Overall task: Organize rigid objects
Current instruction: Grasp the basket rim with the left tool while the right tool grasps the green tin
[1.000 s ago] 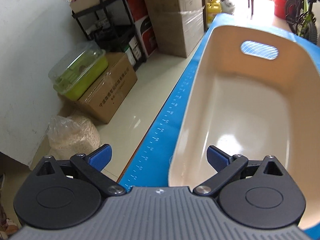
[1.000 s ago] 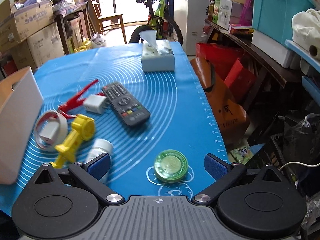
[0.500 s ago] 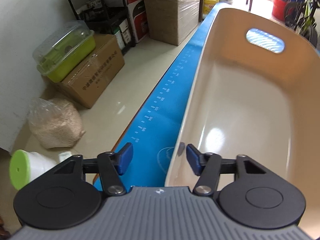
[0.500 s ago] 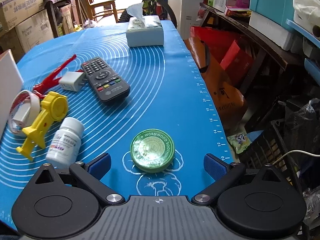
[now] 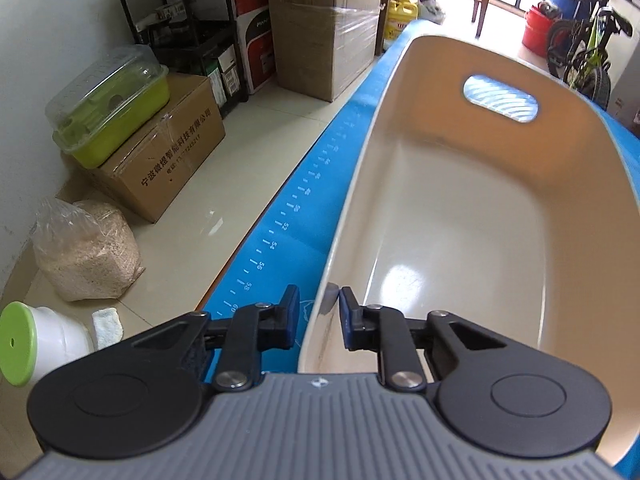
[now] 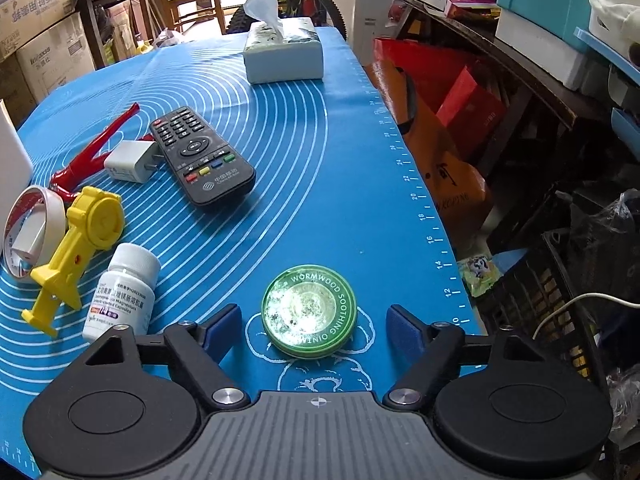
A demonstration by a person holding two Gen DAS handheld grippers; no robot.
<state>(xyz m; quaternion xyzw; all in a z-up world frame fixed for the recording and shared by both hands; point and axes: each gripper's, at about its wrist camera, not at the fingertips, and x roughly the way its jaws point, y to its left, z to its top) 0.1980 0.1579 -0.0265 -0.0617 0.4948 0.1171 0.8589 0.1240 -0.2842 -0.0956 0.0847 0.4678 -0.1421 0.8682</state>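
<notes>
Bin [image 5: 460, 240] empty, nothing sorted; left tool [image 5: 316, 312] clamped on its rim, right tool [image 6: 314, 320] apart around green tin [image 6: 309, 311].

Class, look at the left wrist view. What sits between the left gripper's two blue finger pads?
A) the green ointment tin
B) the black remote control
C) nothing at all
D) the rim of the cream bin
D: the left gripper has its pads on either side of the near wall of the cream bin, one outside and one inside the rim.
</notes>
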